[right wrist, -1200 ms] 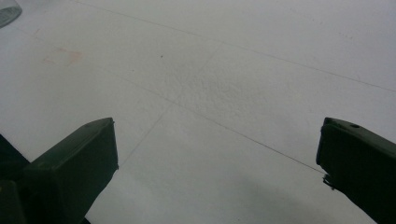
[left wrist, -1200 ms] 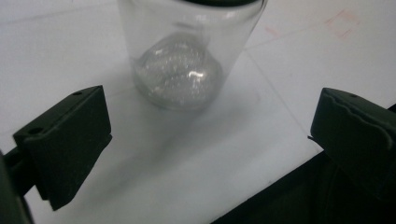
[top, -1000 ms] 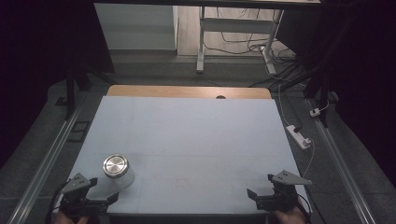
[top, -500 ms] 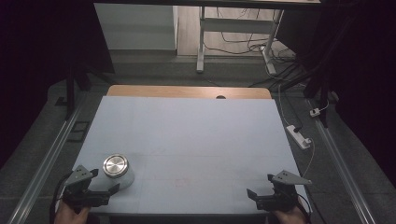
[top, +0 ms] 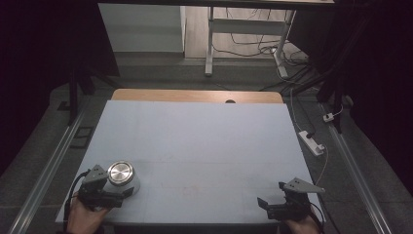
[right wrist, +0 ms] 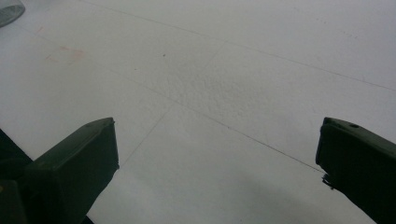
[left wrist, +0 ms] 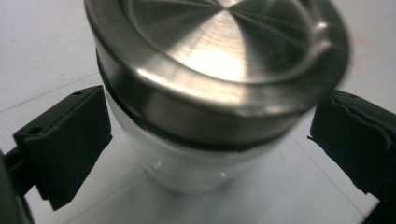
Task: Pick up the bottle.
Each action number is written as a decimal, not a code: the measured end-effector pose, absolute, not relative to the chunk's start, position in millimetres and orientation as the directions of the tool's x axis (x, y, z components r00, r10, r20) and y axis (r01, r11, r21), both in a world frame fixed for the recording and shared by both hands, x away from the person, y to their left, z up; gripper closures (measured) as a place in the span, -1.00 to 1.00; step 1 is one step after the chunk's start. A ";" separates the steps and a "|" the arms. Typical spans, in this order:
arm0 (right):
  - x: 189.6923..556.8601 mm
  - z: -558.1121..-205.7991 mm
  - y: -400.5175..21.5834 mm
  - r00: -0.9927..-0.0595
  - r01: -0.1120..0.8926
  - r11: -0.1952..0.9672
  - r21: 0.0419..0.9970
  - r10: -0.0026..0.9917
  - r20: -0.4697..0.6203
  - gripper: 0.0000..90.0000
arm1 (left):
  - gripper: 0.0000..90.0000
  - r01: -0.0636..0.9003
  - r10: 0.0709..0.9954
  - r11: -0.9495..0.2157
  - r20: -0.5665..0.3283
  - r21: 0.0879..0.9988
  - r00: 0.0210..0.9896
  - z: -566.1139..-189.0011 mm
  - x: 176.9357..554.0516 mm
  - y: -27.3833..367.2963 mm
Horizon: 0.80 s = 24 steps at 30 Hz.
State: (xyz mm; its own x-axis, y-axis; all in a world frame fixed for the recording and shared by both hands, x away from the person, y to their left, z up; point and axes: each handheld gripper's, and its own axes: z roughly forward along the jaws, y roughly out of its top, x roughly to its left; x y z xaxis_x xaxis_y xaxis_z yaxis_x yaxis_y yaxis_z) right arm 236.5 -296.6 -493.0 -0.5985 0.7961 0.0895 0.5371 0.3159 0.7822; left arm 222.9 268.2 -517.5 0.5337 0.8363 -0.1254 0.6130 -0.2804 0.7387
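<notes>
A clear glass jar (top: 122, 176) with a brushed steel lid stands upright on the pale table (top: 204, 141) near its front left corner. My left gripper (top: 122, 195) is open right at the jar; in the left gripper view the jar (left wrist: 205, 116) sits between the two black jaws with a small gap on each side. My right gripper (top: 265, 204) rests open near the table's front right corner, nothing between its jaws. In the right gripper view its jaws frame bare table (right wrist: 210, 93), with the jar's edge (right wrist: 9, 11) at the far top left.
A wooden strip (top: 195, 95) runs along the table's far edge. A white power strip (top: 311, 141) and cables lie on the floor to the right. A metal rail (top: 48, 165) lines the floor on the left.
My left gripper has moved forward from just short of the jar, so its jaws now straddle it. The right gripper has stayed still.
</notes>
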 end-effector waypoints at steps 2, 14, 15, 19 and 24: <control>236.5 -493.0 -296.6 -0.600 0.536 0.317 0.783 0.795 0.088 -1.00 | -1.00 0.612 0.834 -0.280 -0.128 0.740 0.537 -518.6 224.4 268.3; 236.3 -493.0 -296.0 -0.602 0.535 0.319 0.782 0.794 0.088 -1.00 | -0.83 0.601 0.831 -0.315 -0.093 0.735 0.548 -525.4 235.6 265.2; 236.2 -493.0 -296.0 -0.602 0.535 0.319 0.782 0.794 0.087 -1.00 | -0.78 0.597 0.819 -0.313 -0.108 0.738 0.563 -525.5 235.2 265.7; 236.2 -493.0 -295.7 -0.603 0.534 0.322 0.782 0.793 0.085 -1.00 | -0.69 0.573 0.817 -0.328 -0.079 0.751 0.571 -526.4 233.4 264.7; 236.4 -493.1 -295.4 -0.605 0.532 0.324 0.782 0.792 0.084 -1.00 | -0.68 0.554 0.810 -0.338 -0.064 0.760 0.583 -527.2 233.4 265.2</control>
State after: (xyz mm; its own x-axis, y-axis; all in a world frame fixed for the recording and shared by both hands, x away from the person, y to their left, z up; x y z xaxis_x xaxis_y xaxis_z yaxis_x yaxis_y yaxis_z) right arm 236.4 -295.4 -493.1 -0.6048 0.7920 0.0835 0.5324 0.3242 0.7819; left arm 233.4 265.2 -527.2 0.5831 0.8099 -0.0644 0.5542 -0.3385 0.7604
